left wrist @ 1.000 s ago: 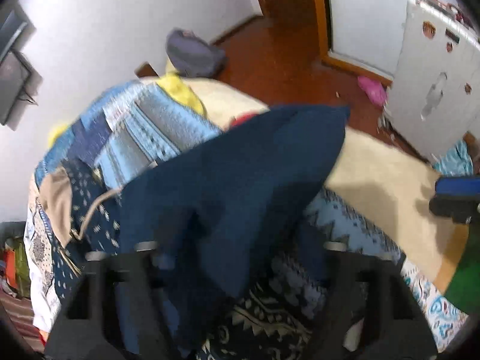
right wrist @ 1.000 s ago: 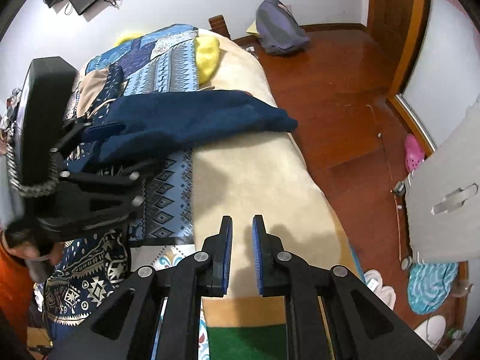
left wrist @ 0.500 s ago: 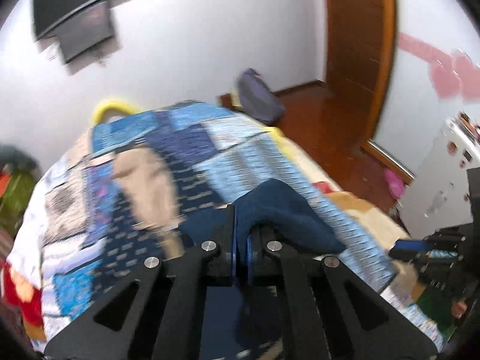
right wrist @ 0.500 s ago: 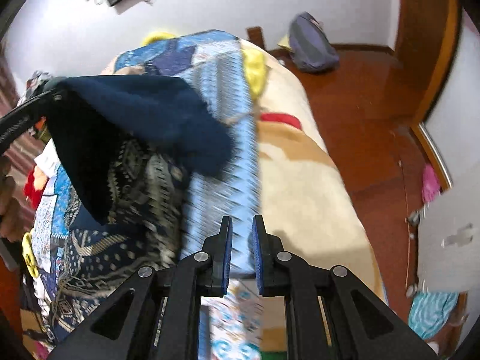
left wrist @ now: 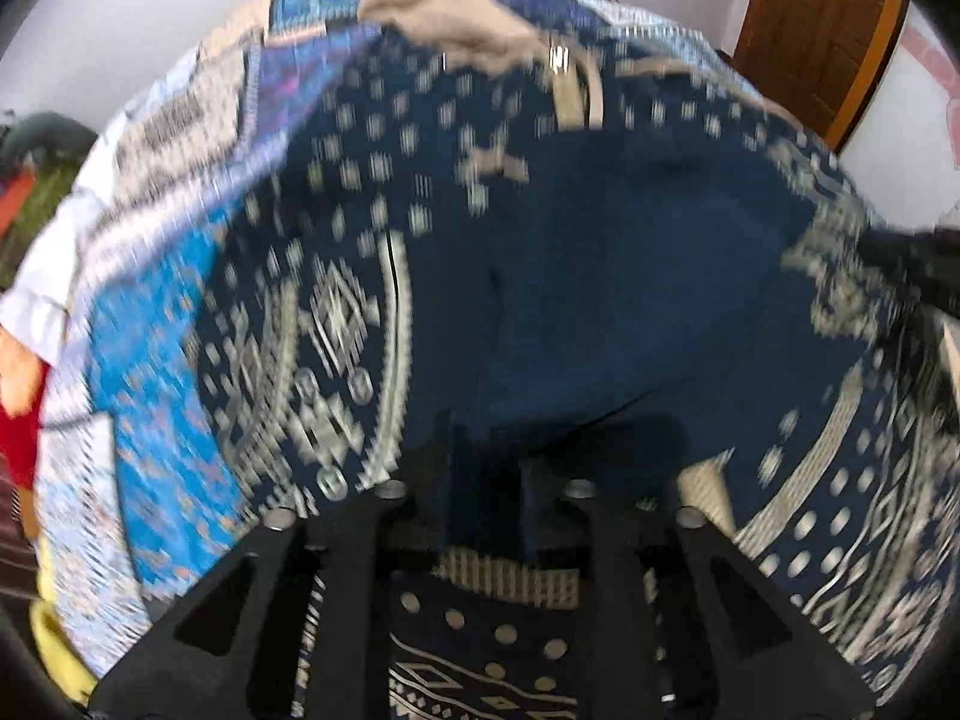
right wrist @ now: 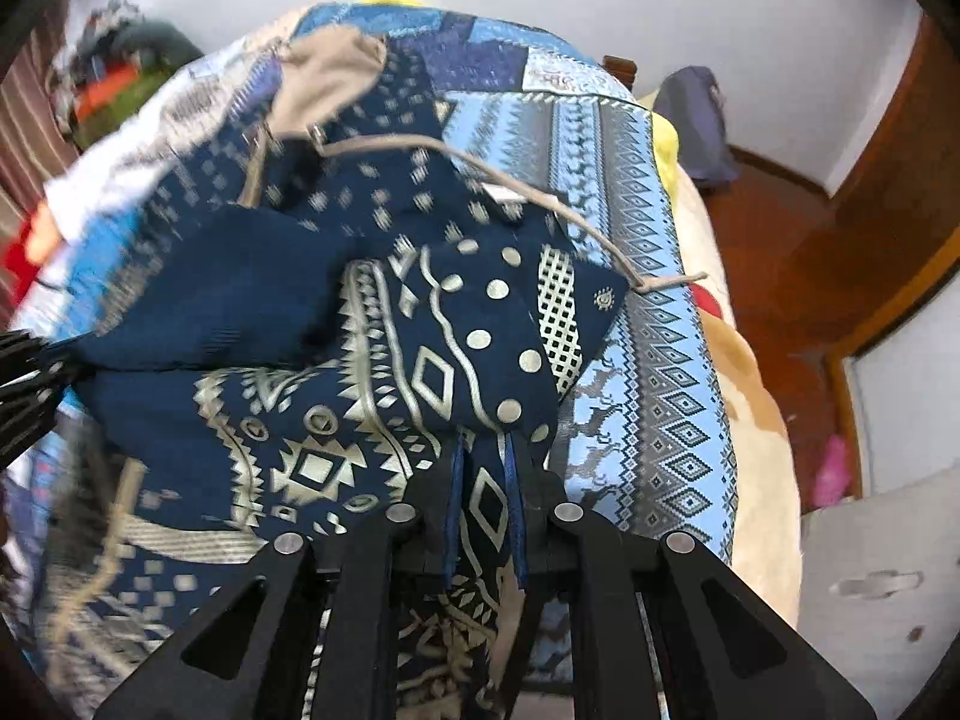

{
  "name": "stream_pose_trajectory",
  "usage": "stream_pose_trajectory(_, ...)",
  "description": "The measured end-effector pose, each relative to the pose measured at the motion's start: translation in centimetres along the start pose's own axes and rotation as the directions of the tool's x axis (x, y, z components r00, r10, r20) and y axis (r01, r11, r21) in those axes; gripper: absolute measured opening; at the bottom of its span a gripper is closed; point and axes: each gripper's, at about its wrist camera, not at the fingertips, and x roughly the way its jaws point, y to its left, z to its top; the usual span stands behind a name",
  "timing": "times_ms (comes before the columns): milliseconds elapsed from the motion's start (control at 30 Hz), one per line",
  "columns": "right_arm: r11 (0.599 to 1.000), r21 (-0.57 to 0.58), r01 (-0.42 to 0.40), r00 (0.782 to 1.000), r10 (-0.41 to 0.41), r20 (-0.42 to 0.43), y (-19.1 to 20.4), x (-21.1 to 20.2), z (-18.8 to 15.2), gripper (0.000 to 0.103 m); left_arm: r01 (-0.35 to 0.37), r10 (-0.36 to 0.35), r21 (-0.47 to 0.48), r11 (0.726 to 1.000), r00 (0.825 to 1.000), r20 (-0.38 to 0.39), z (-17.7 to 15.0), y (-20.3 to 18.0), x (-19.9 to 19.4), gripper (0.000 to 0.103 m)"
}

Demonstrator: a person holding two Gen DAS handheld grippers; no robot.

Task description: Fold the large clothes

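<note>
Close in, the right gripper has its two blue-padded fingers drawn narrow with a fold of the patterned navy garment between them; the cloth runs up and away from the pads in a rumpled heap, one beige drawstring trailing across it toward the right; the left gripper is blurred and its fingers are sunk into the same garment's plain dark-blue inner side, so I cannot tell how far they stand apart, nor whether they pinch it; one garment in all, lying on one patchwork blue quilt that covers the bed; a cream blanket shows along the quilt's right edge; beyond, on the red-brown wooden floor, one grey backpack sits against the white wall; a pink object lies on the floor near the lower right.
</note>
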Motion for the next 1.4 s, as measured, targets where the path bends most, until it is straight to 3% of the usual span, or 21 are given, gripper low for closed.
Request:
stream_pose_trajectory(67, 0.999, -0.024, 0.033, 0.999, -0.033, 0.015, 0.1, -0.1, -0.5, 0.01, -0.012, 0.012, -0.006, 1.0, 0.999, 0.029, -1.1, 0.1, 0.1, 0.038)
stream_pose_trajectory(100, 0.997, -0.033, 0.067, 0.998, -0.067, 0.014, 0.1, -0.2, -0.8, 0.017, -0.021, 0.021, -0.009, 1.0, 0.999, 0.044, -1.4, 0.2, 0.0, 0.04)
stream_pose_trajectory(133, 0.991, -0.034, 0.127, 0.992, -0.126, 0.021, 0.0, -0.2, -0.9, 0.047, -0.022, 0.023, -0.013, 1.0, 0.999, 0.046, -1.6, 0.3, 0.0, 0.042)
stream_pose_trajectory(167, 0.97, -0.038, 0.239, 0.97, -0.237, 0.048, -0.2, -0.3, -1.2, 0.089, -0.018, 0.019, -0.022, 1.0, 0.999, 0.043, -1.8, 0.5, 0.0, 0.044)
stream_pose_trajectory(200, 0.966, -0.044, 0.255, 0.966, -0.252, 0.065, -0.6, -0.4, -1.6, 0.099, -0.022, 0.023, -0.025, 0.999, 0.999, 0.04, -1.9, 0.5, -0.1, 0.046)
stream_pose_trajectory(300, 0.991, 0.018, 0.134, 0.991, -0.134, 0.022, -2.4, -0.6, -2.6, 0.099, -0.044, 0.044, -0.013, 0.999, 0.999, 0.025, -2.0, 0.7, -0.7, 0.058)
stream_pose_trajectory(433, 0.994, 0.054, 0.097, 0.994, -0.099, 0.042, -3.2, -2.3, -3.3, 0.099, -0.017, 0.017, 0.013, 1.0, 1.0, 0.007, -1.2, 0.1, -2.5, 0.066)
stream_pose_trajectory(567, 0.997, 0.077, 0.019, 0.997, -0.025, 0.079, -3.6, -4.5, -3.4, 0.099, -0.015, 0.011, 0.041, 0.999, 0.997, 0.073, 0.9, -1.6, -4.4, 0.08)
stream_pose_trajectory(667, 0.994, 0.102, -0.039, 0.994, 0.028, 0.109, -3.5, -5.6, -2.9, 0.099, -0.014, 0.007, 0.08, 0.997, 0.996, 0.093, 3.0, -4.0, -4.2, 0.081)
stream_pose_trajectory(867, 0.981, 0.155, -0.115, 0.988, 0.096, 0.121, -4.4, -6.5, -3.4, 0.099, 0.001, -0.001, 0.202, 0.979, 1.0, 0.002, 6.6, -9.5, 0.5, 0.081)
stream_pose_trajectory(967, 0.977, 0.179, -0.117, 0.989, 0.098, 0.108, -5.1, -6.2, -3.9, 0.099, -0.052, 0.047, 0.243, 0.969, 0.998, 0.029, 7.5, -11.8, 1.8, 0.081)
stream_pose_trajectory(1000, 0.975, 0.189, -0.117, 0.99, 0.099, 0.101, -5.4, -6.0, -4.1, 0.099, -0.065, 0.055, 0.245, 0.967, 0.997, 0.049, 7.8, -12.1, 1.9, 0.08)
stream_pose_trajectory(1033, 0.973, 0.198, -0.119, 0.99, 0.101, 0.095, -5.7, -5.9, -4.3, 0.099, -0.066, 0.053, 0.242, 0.968, 0.997, 0.057, 8.1, -12.2, 1.9, 0.071)
stream_pose_trajectory(1067, 0.971, 0.206, -0.122, 0.99, 0.106, 0.09, -6.0, -5.8, -4.4, 0.099, -0.055, 0.042, 0.233, 0.971, 0.997, 0.06, 8.4, -12.1, 1.9, 0.055)
stream_pose_trajectory(1100, 0.968, 0.216, -0.13, 0.99, 0.114, 0.087, -6.2, -5.7, -4.5, 0.099, -0.042, 0.031, 0.213, 0.976, 0.998, 0.054, 8.6, -11.9, 1.7, 0.047)
stream_pose_trajectory(1133, 0.965, 0.226, -0.136, 0.989, 0.121, 0.082, -6.4, -5.6, -4.6, 0.099, -0.047, 0.037, 0.203, 0.978, 0.998, 0.055, 8.6, -11.7, 1.6, 0.029)
stream_pose_trajectory(1167, 0.961, 0.236, -0.145, 0.988, 0.13, 0.081, -6.6, -5.4, -4.6, 0.099, -0.066, 0.055, 0.184, 0.981, 0.996, 0.067, 8.6, -11.3, 1.1, 0.022)
stream_pose_trajectory(1400, 0.953, 0.253, -0.167, 0.986, 0.154, 0.072, -6.2, -4.1, -4.0, 0.099, -0.02, 0.023, -0.019, 1.0, 0.983, 0.18, 8.0, -3.2, -4.4, 0.018)
